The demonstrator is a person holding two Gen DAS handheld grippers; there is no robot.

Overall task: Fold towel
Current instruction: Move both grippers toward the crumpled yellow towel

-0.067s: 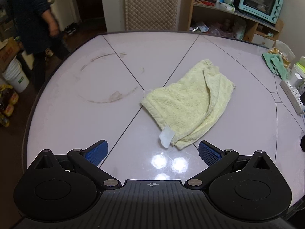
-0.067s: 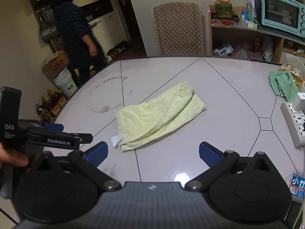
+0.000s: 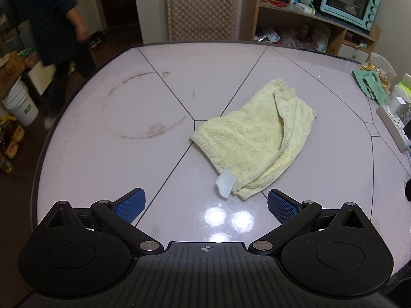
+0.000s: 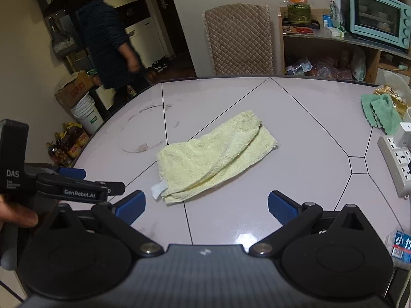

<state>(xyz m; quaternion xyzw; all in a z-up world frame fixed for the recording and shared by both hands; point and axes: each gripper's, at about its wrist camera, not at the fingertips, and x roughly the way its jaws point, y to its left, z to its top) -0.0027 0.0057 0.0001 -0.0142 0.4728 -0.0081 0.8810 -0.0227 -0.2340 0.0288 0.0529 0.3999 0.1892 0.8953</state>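
Towel (image 3: 253, 138) sits rumpled mid-tabletop (image 3: 128, 169), pale yellow, loosely doubled over, its white tag (image 3: 226, 182) poking out at the near corner. Left claw (image 3: 206, 204) hovers just short of that corner, jaws spread wide, nothing in them. Right claw (image 4: 206, 205) hangs back too, spread and empty, with the towel ahead and slightly left of it.

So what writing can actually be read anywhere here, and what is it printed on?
"DAS": black body of the left gripper, seen from the right wrist camera; the small lines beneath are too small to read.
"GenRobot.AI": the arm of that same gripper.
"小竹": blue packet at the table's right edge, cut off by the frame.
Towel tag, white bucket label and shelf packages: unreadable.
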